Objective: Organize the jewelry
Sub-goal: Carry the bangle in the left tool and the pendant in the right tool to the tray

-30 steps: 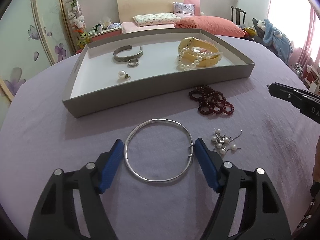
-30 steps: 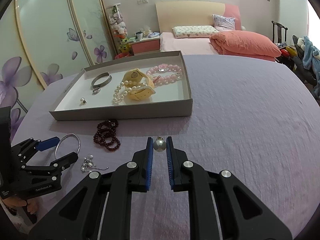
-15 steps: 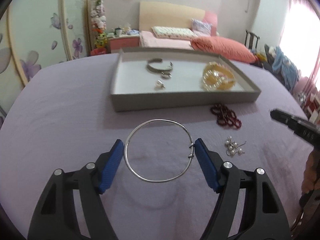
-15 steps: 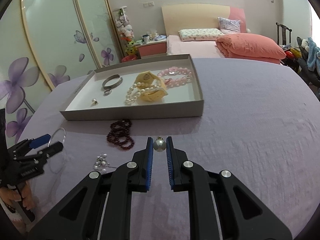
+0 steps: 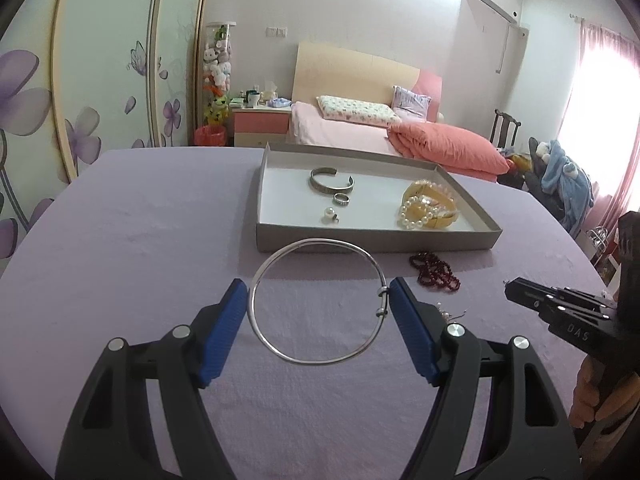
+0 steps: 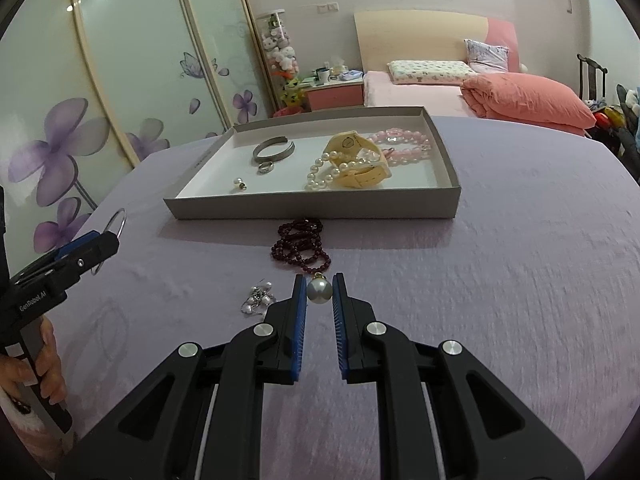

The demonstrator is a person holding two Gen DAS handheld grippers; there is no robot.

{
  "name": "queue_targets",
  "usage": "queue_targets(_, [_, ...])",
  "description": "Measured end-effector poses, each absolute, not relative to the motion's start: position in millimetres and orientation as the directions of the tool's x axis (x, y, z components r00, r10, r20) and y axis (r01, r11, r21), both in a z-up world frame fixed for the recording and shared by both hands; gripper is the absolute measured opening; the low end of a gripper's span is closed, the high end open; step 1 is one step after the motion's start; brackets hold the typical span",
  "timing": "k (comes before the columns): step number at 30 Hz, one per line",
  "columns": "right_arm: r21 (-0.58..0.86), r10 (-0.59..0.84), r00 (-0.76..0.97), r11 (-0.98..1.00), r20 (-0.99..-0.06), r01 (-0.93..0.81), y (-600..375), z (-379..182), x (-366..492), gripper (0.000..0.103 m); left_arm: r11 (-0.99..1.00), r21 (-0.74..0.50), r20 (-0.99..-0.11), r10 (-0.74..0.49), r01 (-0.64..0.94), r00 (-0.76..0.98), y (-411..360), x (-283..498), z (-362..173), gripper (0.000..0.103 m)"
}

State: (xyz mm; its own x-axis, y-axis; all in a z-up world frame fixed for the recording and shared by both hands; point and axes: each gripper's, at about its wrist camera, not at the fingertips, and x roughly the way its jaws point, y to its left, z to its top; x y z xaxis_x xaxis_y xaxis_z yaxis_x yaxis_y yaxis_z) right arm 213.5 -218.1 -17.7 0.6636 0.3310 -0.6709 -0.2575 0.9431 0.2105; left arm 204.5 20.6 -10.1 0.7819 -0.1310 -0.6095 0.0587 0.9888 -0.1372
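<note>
My left gripper [image 5: 318,304] is shut on a thin silver bangle [image 5: 280,356] and holds it above the purple cloth, in front of the grey tray [image 5: 376,242]. My right gripper [image 6: 319,292] is shut on a single pearl earring [image 6: 319,290], just short of the dark red bead bracelet [image 6: 302,246]. The tray [image 6: 312,208] holds a silver cuff [image 6: 273,150], a ring [image 6: 265,167], a pearl earring [image 6: 239,183], a pearl strand [image 6: 320,172], a yellow watch [image 6: 356,160] and pink beads [image 6: 400,145].
A small cluster of pearl earrings [image 6: 258,300] lies on the cloth left of my right gripper. The left gripper shows at the left of the right wrist view [image 6: 80,252]. A bed [image 5: 360,128] and wardrobe doors [image 5: 100,80] stand behind the table.
My left gripper has lifted the bangle off the cloth and drawn back and up. My right gripper, holding the pearl earring, has moved left toward the red bead bracelet.
</note>
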Motion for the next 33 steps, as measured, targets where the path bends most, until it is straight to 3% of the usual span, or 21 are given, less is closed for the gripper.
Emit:
queue_targets(19, [0.184, 0.290, 0.736, 0.957, -0.611, -0.225, -231.1, 4.7, 210.7, 0.014, 0.988, -0.145, -0.572, -0.131, 0.057, 0.810, 15.9, 202.3, -1.8, 0.071])
queue_targets(33, [0.128, 0.269, 0.860, 0.963, -0.433, -0.236, -224.8, 45.2, 220.6, 0.014, 0.991, -0.121, -0.420, -0.103, 0.058, 0.902, 6.2, 206.9, 31.4, 0.071])
